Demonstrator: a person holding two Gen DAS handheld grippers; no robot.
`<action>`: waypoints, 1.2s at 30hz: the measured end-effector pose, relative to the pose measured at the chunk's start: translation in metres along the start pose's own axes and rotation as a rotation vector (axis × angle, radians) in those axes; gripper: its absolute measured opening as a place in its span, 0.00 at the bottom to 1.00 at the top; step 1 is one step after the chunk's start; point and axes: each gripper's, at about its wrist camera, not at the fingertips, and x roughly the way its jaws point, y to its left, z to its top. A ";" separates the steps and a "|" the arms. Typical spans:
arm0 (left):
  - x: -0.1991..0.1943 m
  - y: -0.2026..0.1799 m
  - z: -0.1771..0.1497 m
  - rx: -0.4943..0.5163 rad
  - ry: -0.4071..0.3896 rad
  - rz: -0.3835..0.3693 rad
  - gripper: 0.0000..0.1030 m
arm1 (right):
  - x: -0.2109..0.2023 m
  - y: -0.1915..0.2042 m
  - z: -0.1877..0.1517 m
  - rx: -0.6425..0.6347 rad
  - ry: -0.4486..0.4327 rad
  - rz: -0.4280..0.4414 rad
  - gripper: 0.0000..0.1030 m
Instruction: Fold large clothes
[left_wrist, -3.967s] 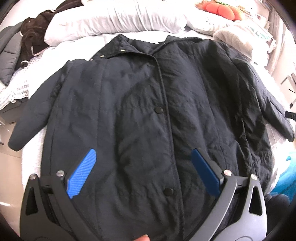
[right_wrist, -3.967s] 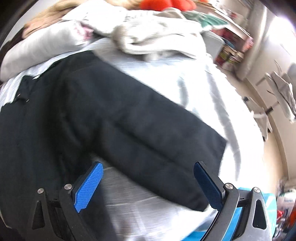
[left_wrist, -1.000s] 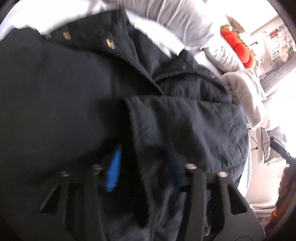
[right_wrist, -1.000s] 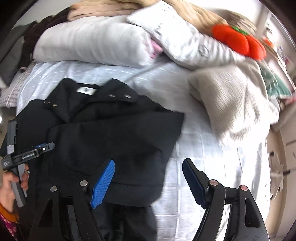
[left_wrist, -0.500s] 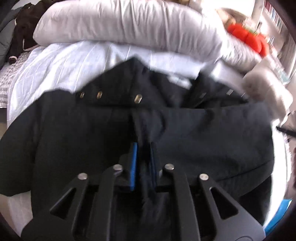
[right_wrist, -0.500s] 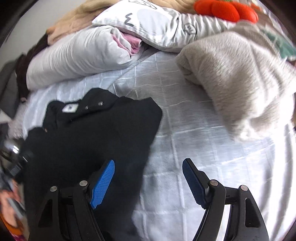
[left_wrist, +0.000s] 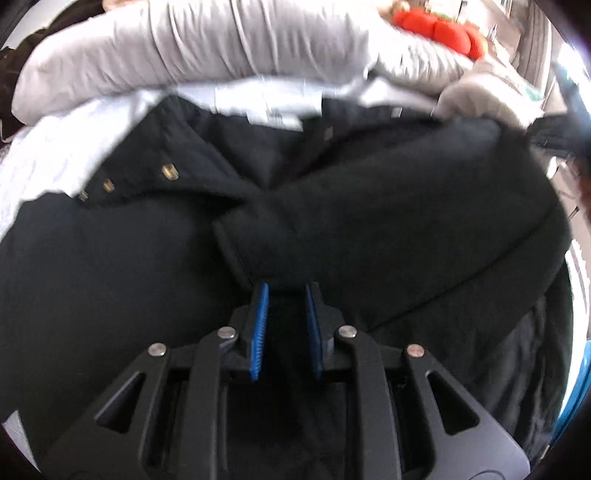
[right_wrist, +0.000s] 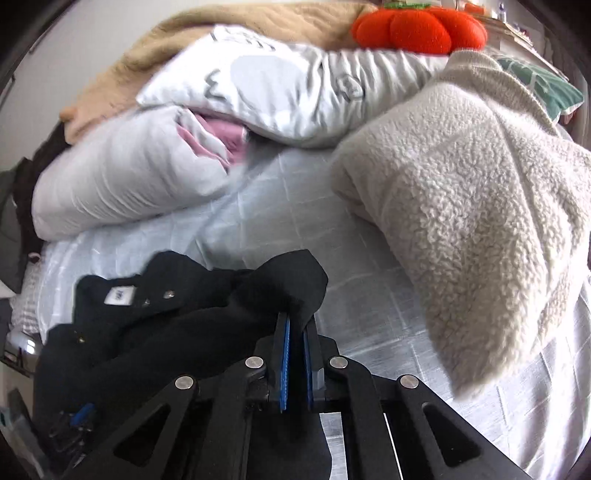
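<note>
Left claw (left_wrist: 285, 291), left wrist view: the two blue pads (left_wrist: 259, 328) stand a narrow gap apart and the jaws are opening. The cuff end of a folded-over sleeve (left_wrist: 255, 247) of the black coat (left_wrist: 92, 280) lies right at the pad tips. Dark cloth fills the gap, but whether the pads press on it cannot be told. The coat lies spread front-up on the bed (left_wrist: 59, 147), filling most of the view. Its collar, with a white label (left_wrist: 273, 118) and brass snaps (left_wrist: 169, 172), points toward the grey pillow (left_wrist: 192, 40) at the head of the bed. The sleeve runs from the right shoulder diagonally across the chest. An orange pumpkin cushion (left_wrist: 439, 29) sits beyond the pillow at upper right.

Right claw (right_wrist: 295, 325), right wrist view: the jaws are closed, and the pads pinch a raised edge of the black coat (right_wrist: 147, 332) at the shoulder. The cloth rises in a peak just above the fingertips. The coat lies at lower left on the white checked bed sheet (right_wrist: 369, 295), its collar label showing. The left claw (right_wrist: 74, 417) shows dimly at the lower left, over the coat. A cream fleece blanket (right_wrist: 461, 214) lies heaped at right, near the coat but apart from it. Pillows (right_wrist: 122, 177), a beige blanket (right_wrist: 221, 26) and the pumpkin cushion (right_wrist: 417, 26) are piled along the head of the bed.
</note>
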 end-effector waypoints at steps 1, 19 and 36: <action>0.002 -0.001 -0.001 -0.005 0.004 0.001 0.21 | 0.002 -0.002 -0.002 -0.009 0.015 0.003 0.07; 0.004 0.029 -0.003 -0.244 0.014 -0.260 0.14 | -0.048 -0.024 -0.173 -0.250 0.023 0.039 0.60; -0.175 0.001 0.054 -0.217 -0.530 -0.256 0.07 | -0.023 0.010 -0.127 -0.188 -0.120 0.049 0.59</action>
